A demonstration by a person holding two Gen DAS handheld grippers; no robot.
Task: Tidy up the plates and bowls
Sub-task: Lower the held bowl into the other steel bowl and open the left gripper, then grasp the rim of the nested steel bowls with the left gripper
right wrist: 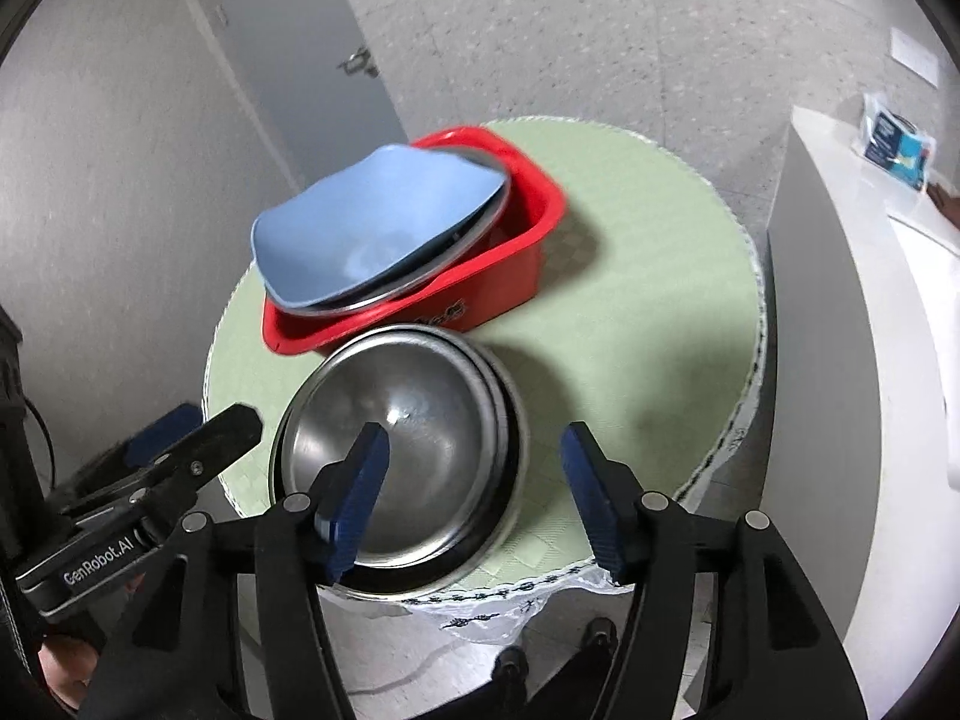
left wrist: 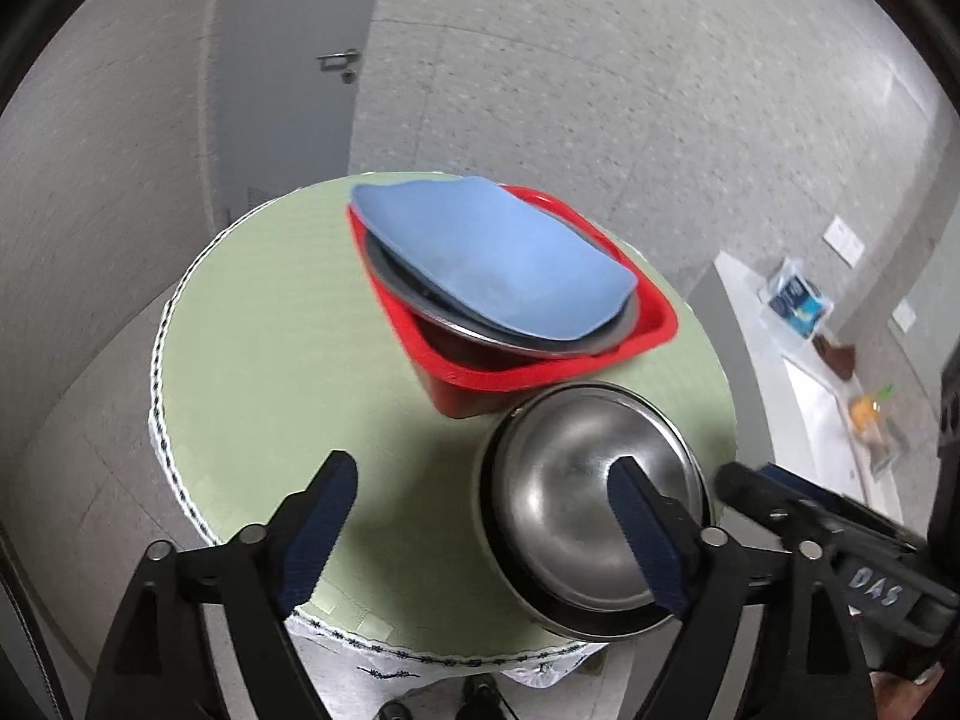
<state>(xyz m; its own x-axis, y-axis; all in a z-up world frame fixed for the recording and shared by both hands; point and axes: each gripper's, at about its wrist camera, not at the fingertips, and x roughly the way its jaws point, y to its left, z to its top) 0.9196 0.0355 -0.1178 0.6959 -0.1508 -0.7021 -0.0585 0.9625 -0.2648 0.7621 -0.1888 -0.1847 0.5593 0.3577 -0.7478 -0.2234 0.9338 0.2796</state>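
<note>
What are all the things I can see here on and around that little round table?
Table: one, round, pale green cloth with a white lace edge, centre.
Bin: one, red, on the far part of the table.
Plate: one, blue, tilted on top of the metal dish in the bin.
Metal dish: one, silver, inside the bin under the plate.
Steel bowls: a nested stack, silver, near edge of the table; count unclear.
Door: one, grey, behind.
Counter: one, white, to the right.
Left gripper: black with blue pads, open.
Right gripper: same, open, over the bowls.
</note>
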